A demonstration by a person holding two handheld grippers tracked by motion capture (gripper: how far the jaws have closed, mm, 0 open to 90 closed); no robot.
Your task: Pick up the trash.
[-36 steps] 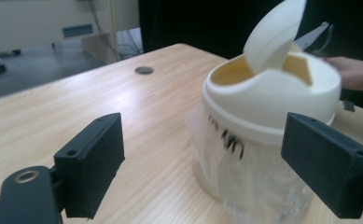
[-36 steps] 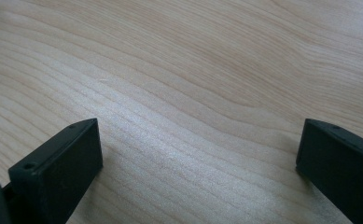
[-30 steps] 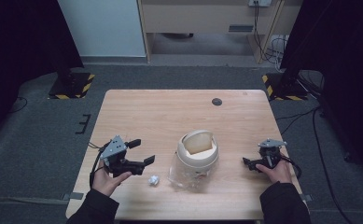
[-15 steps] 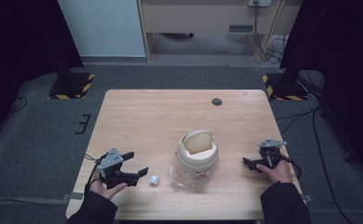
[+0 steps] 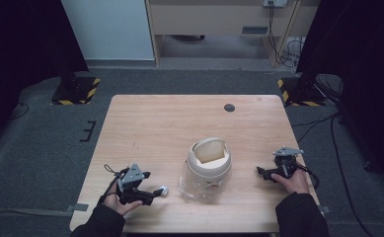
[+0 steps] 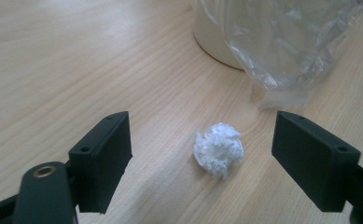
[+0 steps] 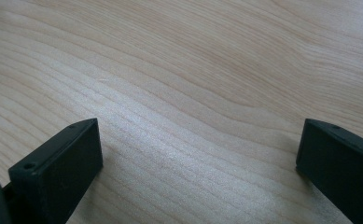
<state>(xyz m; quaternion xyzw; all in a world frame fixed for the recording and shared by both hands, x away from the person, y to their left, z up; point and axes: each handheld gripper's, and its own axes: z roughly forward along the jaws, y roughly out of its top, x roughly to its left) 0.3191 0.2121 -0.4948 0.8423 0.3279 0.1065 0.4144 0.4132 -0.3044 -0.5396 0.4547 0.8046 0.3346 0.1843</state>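
A wooden desk (image 5: 189, 123) carries a cream swing-lid bin (image 5: 209, 158) lined with a clear plastic bag (image 6: 291, 42). Near its base lies a crumpled paper ball (image 6: 218, 148). The left tool (image 5: 152, 193) is spread wide around the ball — likely about to pinch it, which calls for closing squarely. The right tool (image 5: 264, 172) rests wide apart on bare wood. The bin's inside is hidden — contents unclear.
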